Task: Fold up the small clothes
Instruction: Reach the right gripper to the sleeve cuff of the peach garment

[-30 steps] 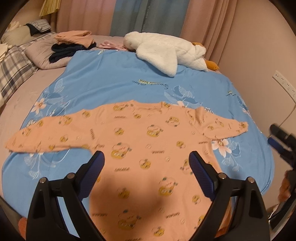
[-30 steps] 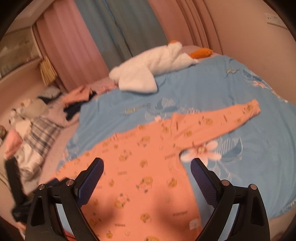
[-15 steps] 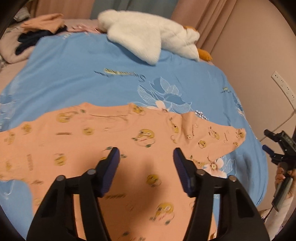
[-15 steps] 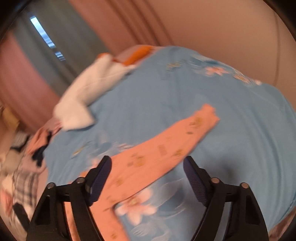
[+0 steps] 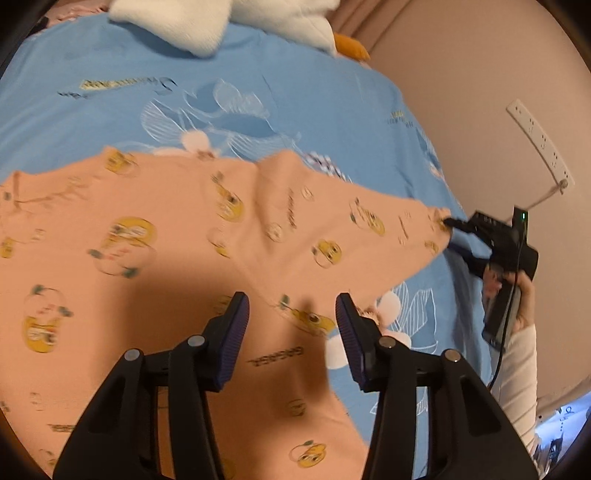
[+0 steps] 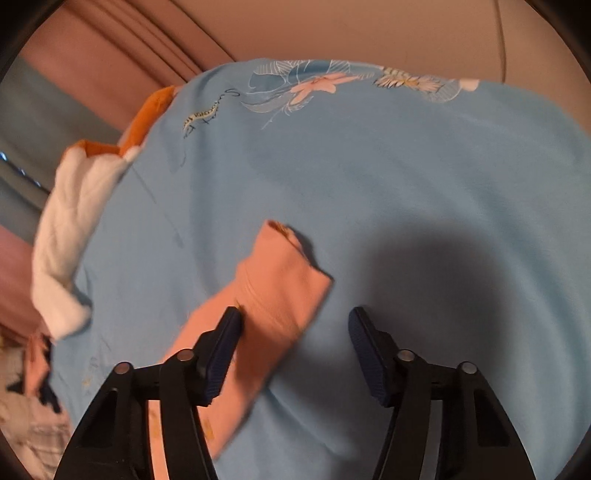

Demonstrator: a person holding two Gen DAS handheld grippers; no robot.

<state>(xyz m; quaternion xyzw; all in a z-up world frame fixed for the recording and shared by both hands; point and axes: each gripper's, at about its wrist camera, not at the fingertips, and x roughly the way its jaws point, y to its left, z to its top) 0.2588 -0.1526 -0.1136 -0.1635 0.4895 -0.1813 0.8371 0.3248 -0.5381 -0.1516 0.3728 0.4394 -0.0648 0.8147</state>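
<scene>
Peach cloth fills the near view: the small garment (image 5: pixel 155 236) lies flat on the blue bed cover (image 5: pixel 295 110). Left tongs (image 5: pixel 291 314) hover over its side edge, closing, pinching nothing. Right tongs (image 6: pixel 293 325) close around the sleeve cuff (image 6: pixel 280 273), pads not pressing. Farther off lies a white plush toy (image 5: pixel 221 22).

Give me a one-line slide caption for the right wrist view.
Right tool, jaws closing, over the cuff end of the orange sleeve on the blue floral bedspread; nothing gripped yet.
</scene>
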